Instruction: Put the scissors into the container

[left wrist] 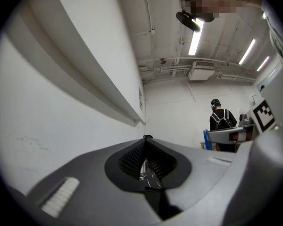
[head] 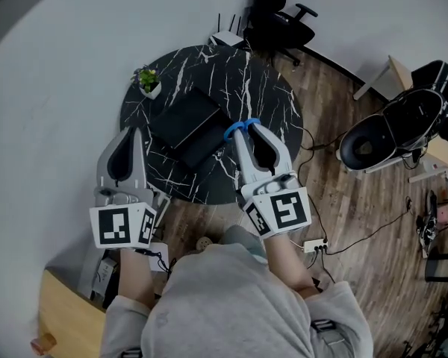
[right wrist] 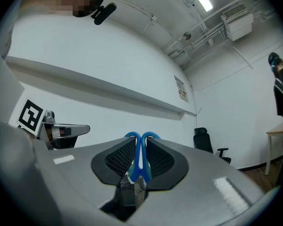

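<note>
My right gripper (head: 245,127) is shut on blue-handled scissors (head: 236,128), held above the round black marble table (head: 261,88). In the right gripper view the scissors (right wrist: 140,159) stand upright between the pads, handle loops up and blades pointing down. A black rectangular container (head: 190,125) lies on the table just left of the right gripper. My left gripper (head: 129,134) hovers over the table's left edge; in its own view the left gripper (left wrist: 146,139) has its jaws closed together with nothing held.
A small potted plant (head: 148,80) stands at the table's far left rim. A black office chair (head: 280,21) is behind the table. Cables and a power strip (head: 314,245) lie on the wooden floor. A person (left wrist: 221,121) stands across the room.
</note>
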`<action>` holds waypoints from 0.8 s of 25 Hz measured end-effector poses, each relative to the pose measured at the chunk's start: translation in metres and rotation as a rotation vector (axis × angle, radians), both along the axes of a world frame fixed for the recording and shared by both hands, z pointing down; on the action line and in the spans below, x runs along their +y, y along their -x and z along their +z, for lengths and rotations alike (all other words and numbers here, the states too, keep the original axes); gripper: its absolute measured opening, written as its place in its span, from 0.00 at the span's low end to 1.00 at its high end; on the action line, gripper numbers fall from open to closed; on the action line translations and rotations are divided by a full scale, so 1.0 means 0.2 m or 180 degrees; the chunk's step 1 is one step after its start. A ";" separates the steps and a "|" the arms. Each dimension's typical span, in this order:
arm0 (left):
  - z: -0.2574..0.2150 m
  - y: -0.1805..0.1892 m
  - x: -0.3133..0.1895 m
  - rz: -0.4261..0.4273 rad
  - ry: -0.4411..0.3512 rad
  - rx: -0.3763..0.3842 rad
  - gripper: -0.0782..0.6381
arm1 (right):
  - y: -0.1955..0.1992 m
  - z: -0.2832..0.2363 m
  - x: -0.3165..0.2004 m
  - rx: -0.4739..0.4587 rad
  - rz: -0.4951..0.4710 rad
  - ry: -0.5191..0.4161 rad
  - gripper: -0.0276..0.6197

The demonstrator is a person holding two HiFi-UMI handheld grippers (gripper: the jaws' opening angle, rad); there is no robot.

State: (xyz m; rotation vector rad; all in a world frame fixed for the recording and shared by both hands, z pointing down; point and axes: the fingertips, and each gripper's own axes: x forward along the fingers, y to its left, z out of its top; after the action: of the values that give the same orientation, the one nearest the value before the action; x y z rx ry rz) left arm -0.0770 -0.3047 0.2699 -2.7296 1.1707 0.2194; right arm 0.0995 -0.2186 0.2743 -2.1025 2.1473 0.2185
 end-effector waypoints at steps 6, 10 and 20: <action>0.07 -0.01 -0.11 0.0056 0.0093 -0.0007 0.19 | 0.01 0.05 -0.12 0.0035 0.0010 0.0114 0.16; 0.10 0.00 -0.20 0.0018 0.0132 -0.0011 0.19 | 0.02 0.09 -0.25 0.0085 -0.0083 0.0201 0.16; 0.18 0.00 -0.39 -0.0246 0.0266 -0.0010 0.19 | 0.04 0.29 -0.55 0.0454 -0.0586 0.0562 0.16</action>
State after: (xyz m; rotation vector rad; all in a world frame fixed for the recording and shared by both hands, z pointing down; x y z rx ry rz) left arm -0.0777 -0.3823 0.3059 -2.7475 1.3099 0.1596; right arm 0.0911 -0.3278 0.3317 -2.0148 2.5126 0.1700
